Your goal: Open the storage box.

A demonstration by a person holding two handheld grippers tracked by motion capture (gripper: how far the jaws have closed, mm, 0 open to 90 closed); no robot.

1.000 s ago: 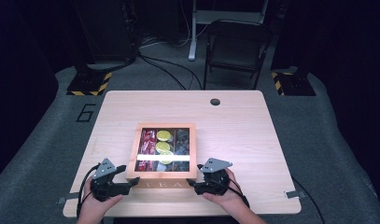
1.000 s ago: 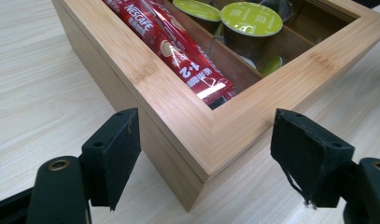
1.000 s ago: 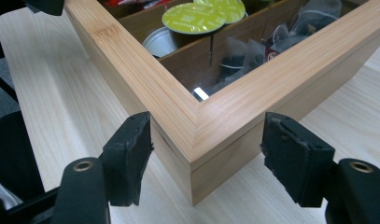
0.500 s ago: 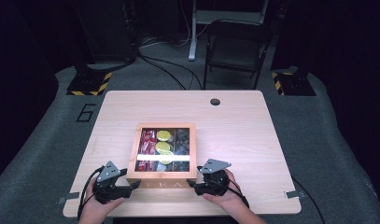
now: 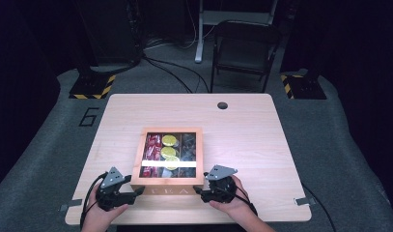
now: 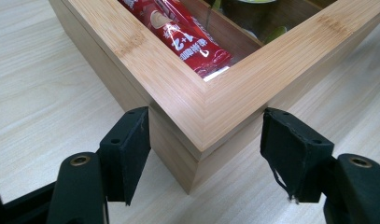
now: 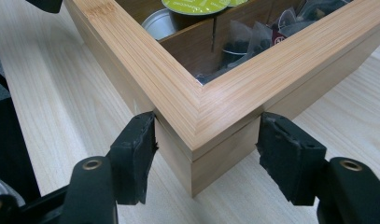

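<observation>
A bamboo tea box [image 5: 167, 190] with a clear lid stands near the front of the table [image 5: 242, 140]. It holds red sachets [image 6: 187, 42], green-topped capsules [image 7: 194, 5] and dark tea bags [image 7: 253, 39]. My left gripper [image 5: 136, 189] straddles the box's near left corner [image 6: 192, 93]; its jaws have just been closing, and a gap still shows at one pad [image 6: 290, 149]. At the near right corner [image 7: 197, 107], my right gripper [image 5: 200, 191] has also just been closing. Its pads [image 7: 136, 144] stand right at the walls without visibly clamping.
A cable hole [image 5: 222, 105] lies in the tabletop at the back. Behind the table stand a dark folding chair [image 5: 245, 48] and two yellow-and-black striped bases [image 5: 93, 89]. Bare wood stretches to either side of the box.
Both grippers' jaws look slightly narrower around the box corners. The hands and the box have stayed in place.
</observation>
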